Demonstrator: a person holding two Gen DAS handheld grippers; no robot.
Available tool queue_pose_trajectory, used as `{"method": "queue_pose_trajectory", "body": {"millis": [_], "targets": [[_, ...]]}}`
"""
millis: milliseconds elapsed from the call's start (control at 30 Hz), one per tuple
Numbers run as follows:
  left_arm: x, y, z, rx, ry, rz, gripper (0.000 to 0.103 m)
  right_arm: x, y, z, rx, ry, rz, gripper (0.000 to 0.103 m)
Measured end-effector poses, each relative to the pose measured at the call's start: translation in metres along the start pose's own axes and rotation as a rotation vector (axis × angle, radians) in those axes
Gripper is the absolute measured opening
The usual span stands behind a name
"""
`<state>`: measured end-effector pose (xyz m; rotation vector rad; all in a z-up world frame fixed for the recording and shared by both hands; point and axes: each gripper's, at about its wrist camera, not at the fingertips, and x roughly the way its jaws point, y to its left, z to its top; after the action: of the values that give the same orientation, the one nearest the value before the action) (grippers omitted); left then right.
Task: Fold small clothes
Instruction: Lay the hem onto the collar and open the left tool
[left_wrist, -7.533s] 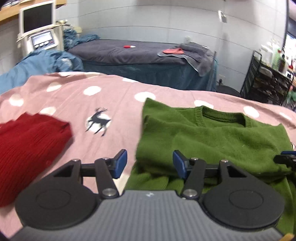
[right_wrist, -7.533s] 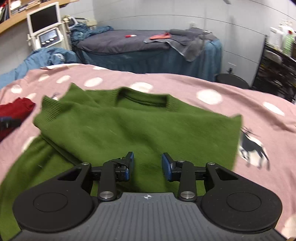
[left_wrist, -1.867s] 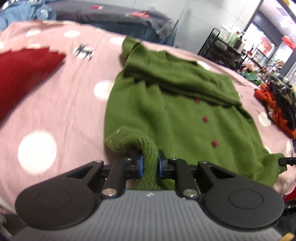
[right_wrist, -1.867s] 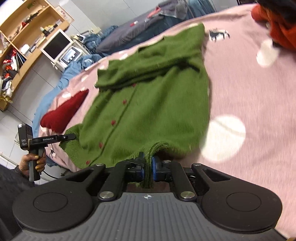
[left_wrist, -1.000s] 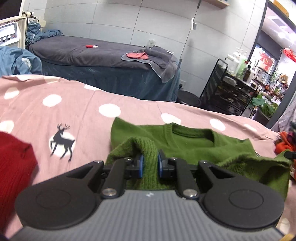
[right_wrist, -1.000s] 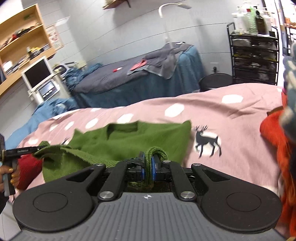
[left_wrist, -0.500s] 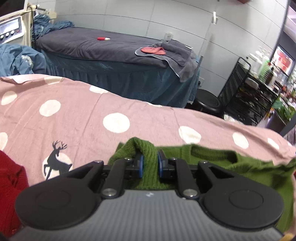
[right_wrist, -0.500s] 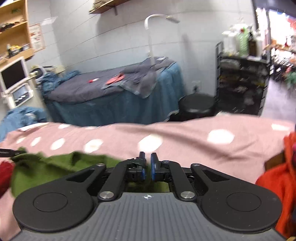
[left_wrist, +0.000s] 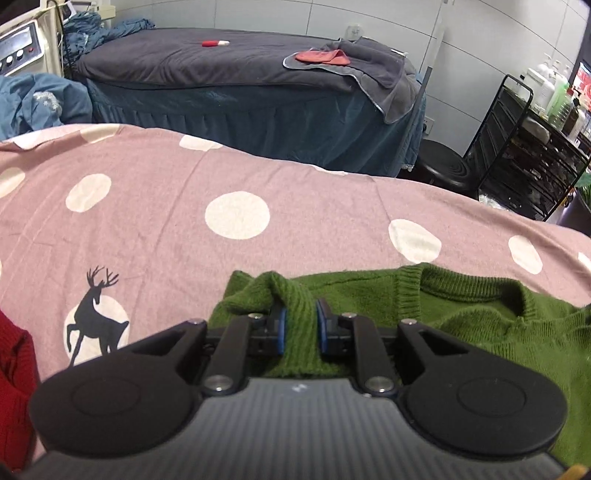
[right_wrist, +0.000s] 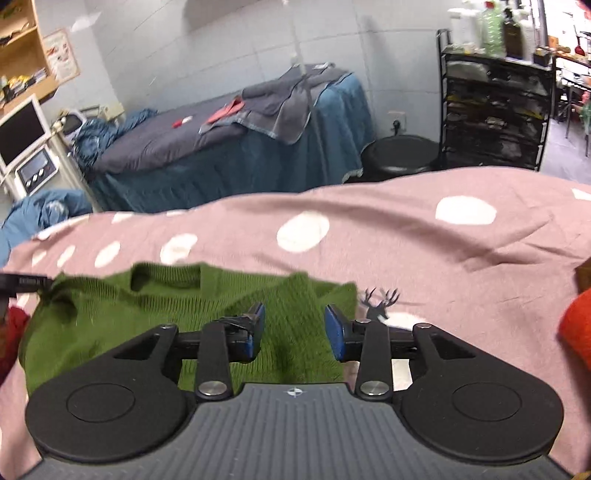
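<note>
A green knit sweater (left_wrist: 480, 314) lies folded on the pink polka-dot bedsheet (left_wrist: 236, 221), its neckline toward the far edge. My left gripper (left_wrist: 299, 328) is shut on a ribbed fold of the green sweater at its left corner. In the right wrist view the sweater (right_wrist: 147, 306) lies flat, and my right gripper (right_wrist: 293, 328) is open just above its right corner, holding nothing. The left gripper (right_wrist: 22, 284) shows at the far left of that view, at the sweater's other corner.
A red knit garment (left_wrist: 14, 380) lies on the sheet at the left. An orange garment (right_wrist: 576, 328) lies at the right. Beyond the bed stand a dark massage bed (left_wrist: 221, 74), a black stool (right_wrist: 402, 155) and a black shelf cart (right_wrist: 495, 107).
My right gripper has opened and let go of the sweater's right corner, which now lies flat on the sheet. My left gripper stays shut on the left corner and has lowered slightly.
</note>
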<state>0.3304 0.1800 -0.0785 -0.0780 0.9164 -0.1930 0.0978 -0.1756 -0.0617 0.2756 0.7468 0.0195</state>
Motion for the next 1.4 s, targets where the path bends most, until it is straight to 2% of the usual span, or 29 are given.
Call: {"method": "queue_pose_trajectory", "body": {"millis": [67,167,200,233,267,300,367,433,533,633,767,1000,1067,1133,1167,1233,1267,1300,1367,1400], "targets": [[0.002,0.002,0.002,-0.014,0.01,-0.006,0.017,0.009,0.005,0.0,-0.038,0.011,0.001,0.068],[0.004,0.004,0.004,-0.034,0.016,-0.012,0.017,0.024,0.014,0.0,-0.129,0.022,-0.031,0.088],[0.005,0.004,0.004,-0.036,0.016,-0.012,0.017,0.028,0.016,-0.001,-0.146,0.027,-0.035,0.084],[0.005,0.004,0.003,-0.034,0.015,-0.012,0.017,0.031,0.017,-0.002,-0.155,0.035,-0.024,0.075],[0.005,0.004,0.003,-0.03,0.013,-0.013,0.017,0.033,0.02,-0.002,-0.166,0.05,-0.007,0.025],[0.005,0.004,0.003,-0.028,0.012,-0.013,0.017,0.035,0.022,-0.003,-0.182,0.066,0.005,0.018],[0.004,0.004,0.004,-0.03,0.007,-0.017,0.017,0.033,0.029,-0.004,-0.234,0.065,-0.008,0.017],[0.001,0.006,0.007,-0.052,-0.007,-0.028,0.016,0.024,0.032,-0.002,-0.268,0.005,-0.034,0.017],[0.002,0.008,0.015,-0.079,-0.021,-0.025,0.016,0.012,0.023,0.013,-0.212,-0.079,-0.084,0.016],[0.008,0.005,0.023,-0.064,-0.024,-0.002,0.016,0.013,0.02,0.029,-0.21,-0.11,-0.14,0.016],[0.025,-0.006,0.026,-0.024,0.018,0.051,0.017,0.03,0.024,0.035,-0.258,-0.096,-0.226,0.016],[0.037,-0.021,0.017,0.072,0.029,0.11,0.021,0.064,0.021,0.015,-0.288,-0.001,-0.303,0.016],[0.036,-0.024,0.017,0.091,0.032,0.113,0.023,0.07,0.021,0.009,-0.294,0.023,-0.31,0.016],[0.034,-0.024,0.018,0.09,0.032,0.104,0.031,0.072,0.022,0.006,-0.304,0.027,-0.319,0.017],[0.032,-0.023,0.018,0.08,0.032,0.096,0.034,0.072,0.022,0.005,-0.311,0.026,-0.322,0.018],[0.028,-0.02,0.019,0.053,0.027,0.073,0.057,0.071,0.025,0.005,-0.327,0.032,-0.331,0.025],[0.026,-0.019,0.018,0.05,0.016,0.067,0.061,0.07,0.026,0.005,-0.336,0.028,-0.336,0.038],[0.023,-0.019,0.018,0.06,-0.002,0.082,0.068,0.068,0.027,0.005,-0.341,0.016,-0.346,0.06],[0.016,-0.024,0.018,0.103,-0.048,0.164,0.085,0.063,0.025,0.006,-0.325,-0.008,-0.368,0.082],[0.012,-0.025,0.018,0.129,-0.077,0.205,0.098,0.06,0.023,0.006,-0.303,-0.014,-0.368,0.085]]}}
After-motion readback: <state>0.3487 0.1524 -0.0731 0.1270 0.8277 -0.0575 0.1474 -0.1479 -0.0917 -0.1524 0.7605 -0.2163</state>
